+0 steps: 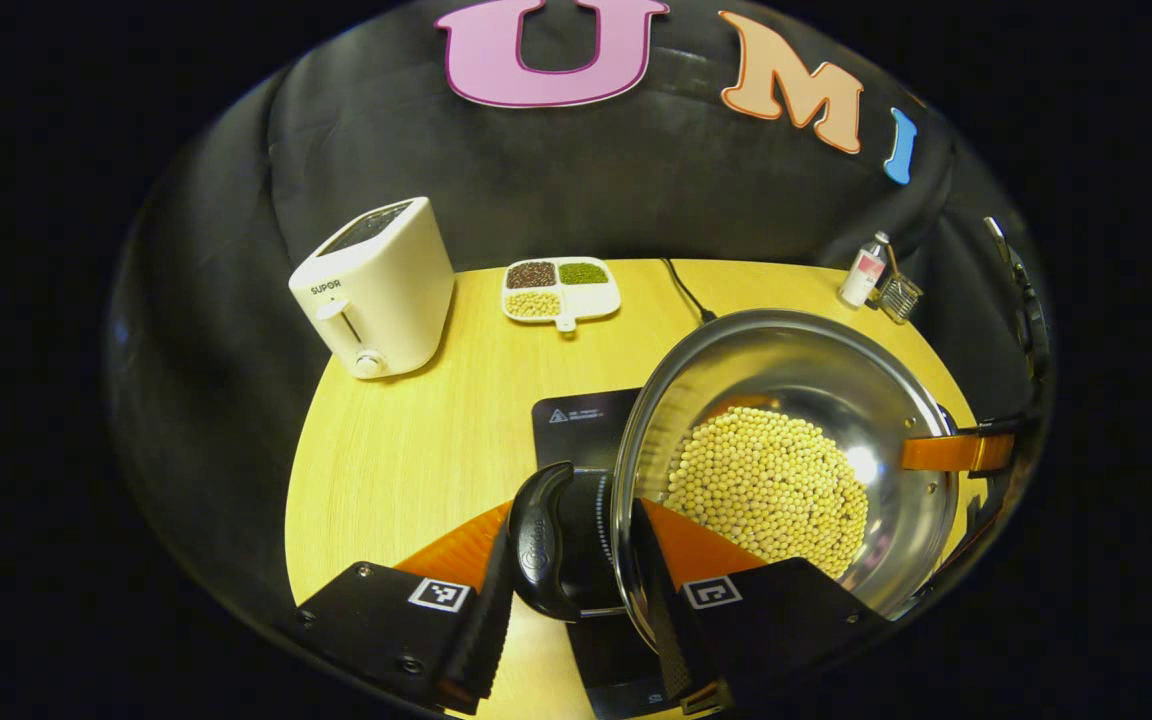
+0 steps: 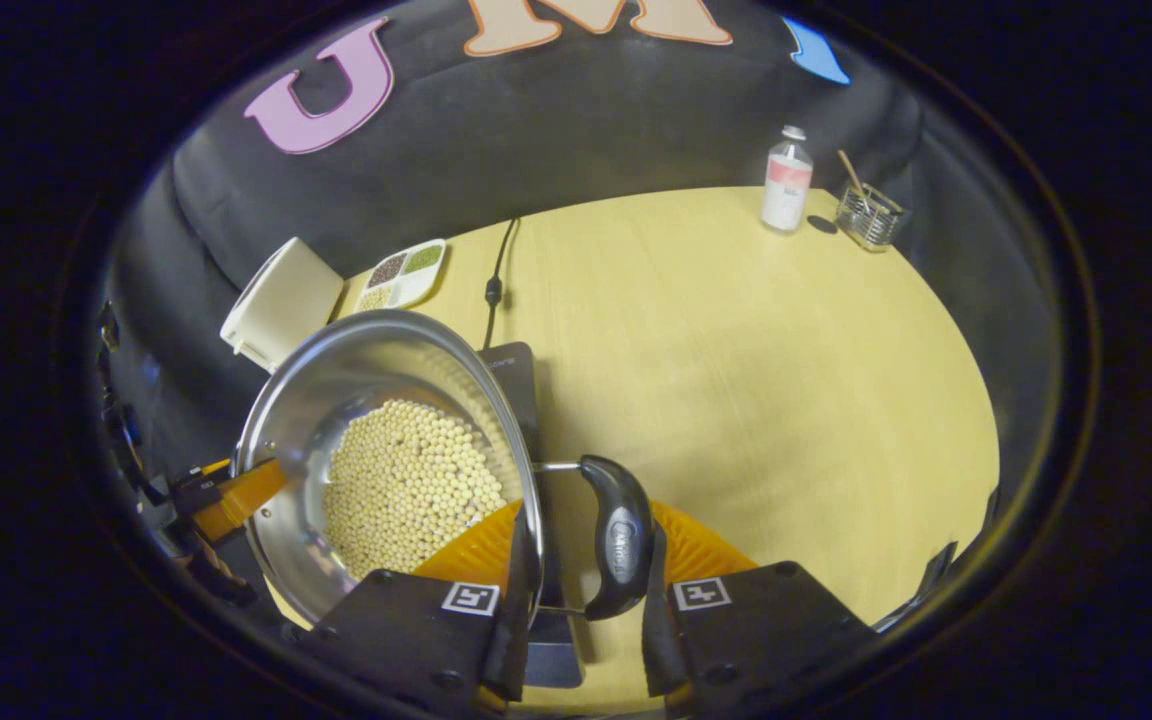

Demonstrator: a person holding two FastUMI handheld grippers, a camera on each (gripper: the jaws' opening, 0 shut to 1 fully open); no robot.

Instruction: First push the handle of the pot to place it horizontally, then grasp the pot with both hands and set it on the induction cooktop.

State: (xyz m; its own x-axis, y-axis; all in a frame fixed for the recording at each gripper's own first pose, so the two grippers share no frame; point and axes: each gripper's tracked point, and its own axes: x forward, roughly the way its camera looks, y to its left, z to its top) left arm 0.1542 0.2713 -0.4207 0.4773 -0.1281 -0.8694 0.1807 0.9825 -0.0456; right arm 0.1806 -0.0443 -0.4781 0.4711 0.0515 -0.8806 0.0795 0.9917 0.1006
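1. The round wooden table (image 2: 756, 330) carries everything, so I place things against the stainless steel pot (image 1: 786, 370).
2. That pot sits over the black induction cooktop (image 1: 581, 420); I cannot tell whether its base touches the glass. The cooktop's near edge shows below the pot's left handle, and its cord (image 2: 493, 285) runs off behind the pot toward the wall.
3. A heap of soybeans (image 1: 766, 490) covers the pot's bottom.
4. The white toaster (image 1: 376, 290) stands well apart from the pot, on its far left at the table's edge.
5. My left gripper (image 1: 571, 640) closes around the pot's rim and black left handle (image 1: 541, 545): one finger lies outside the handle, the other inside the rim above the beans. Both look pressed in.
6. My right gripper (image 2: 581, 625) does the same on the opposite side, one finger inside the rim, the other against the black right handle (image 2: 619, 535).
7. The white divided dish (image 1: 561, 288) of dark, green and pale grains lies behind the pot, between it and the toaster.
8. A small clear bottle (image 2: 786, 185) stands far behind the pot on its right.
9. Just beside the bottle sits a little glass holder with a stick (image 2: 866, 212).
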